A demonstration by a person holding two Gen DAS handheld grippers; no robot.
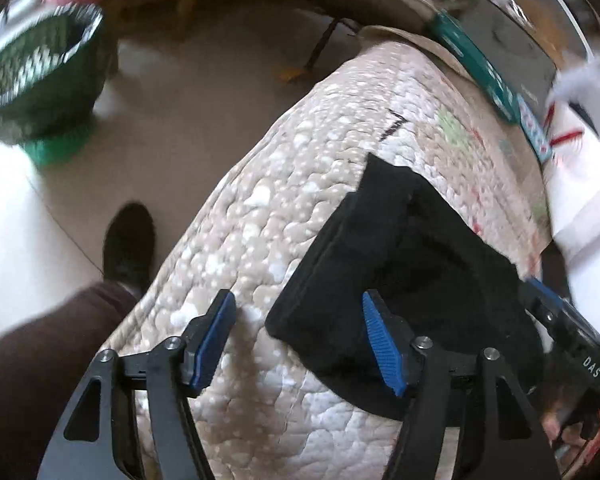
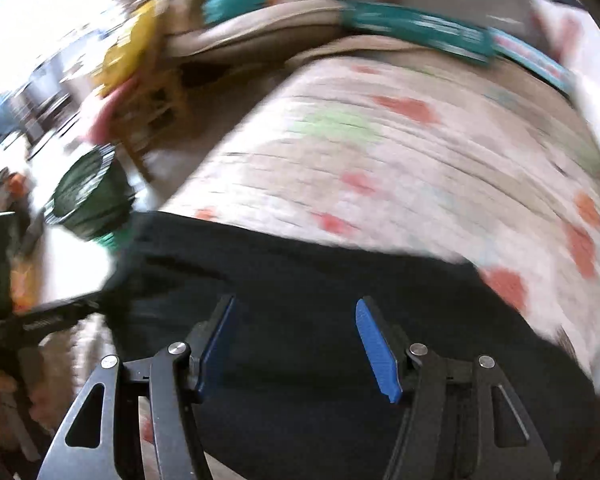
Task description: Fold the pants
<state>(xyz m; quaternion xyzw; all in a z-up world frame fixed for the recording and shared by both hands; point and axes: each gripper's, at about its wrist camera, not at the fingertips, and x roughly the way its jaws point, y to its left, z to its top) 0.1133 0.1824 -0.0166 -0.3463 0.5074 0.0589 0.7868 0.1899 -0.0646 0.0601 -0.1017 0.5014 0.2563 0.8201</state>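
The black pants (image 1: 420, 248) lie folded into a compact stack on a quilted beige bed cover (image 1: 260, 200). My left gripper (image 1: 298, 304) is open above the stack's near left corner, its left finger over bare quilt and its right finger over the black cloth. The left wrist view also catches part of the right gripper's black body (image 1: 560, 320) at the right edge. In the blurred right wrist view my right gripper (image 2: 296, 302) is open just above the pants (image 2: 300, 264), with nothing pinched between its blue pads (image 2: 376, 344). The quilt (image 2: 400, 152) beyond carries red and green patches.
A green woven basket (image 1: 40, 80) (image 2: 88, 196) stands on the pale floor left of the bed. A person's dark shoe (image 1: 128, 240) and brown trouser leg (image 1: 28, 360) are beside the bed's edge. A teal band (image 1: 480, 64) runs along the far side. Wooden furniture (image 2: 156, 100) stands behind the basket.
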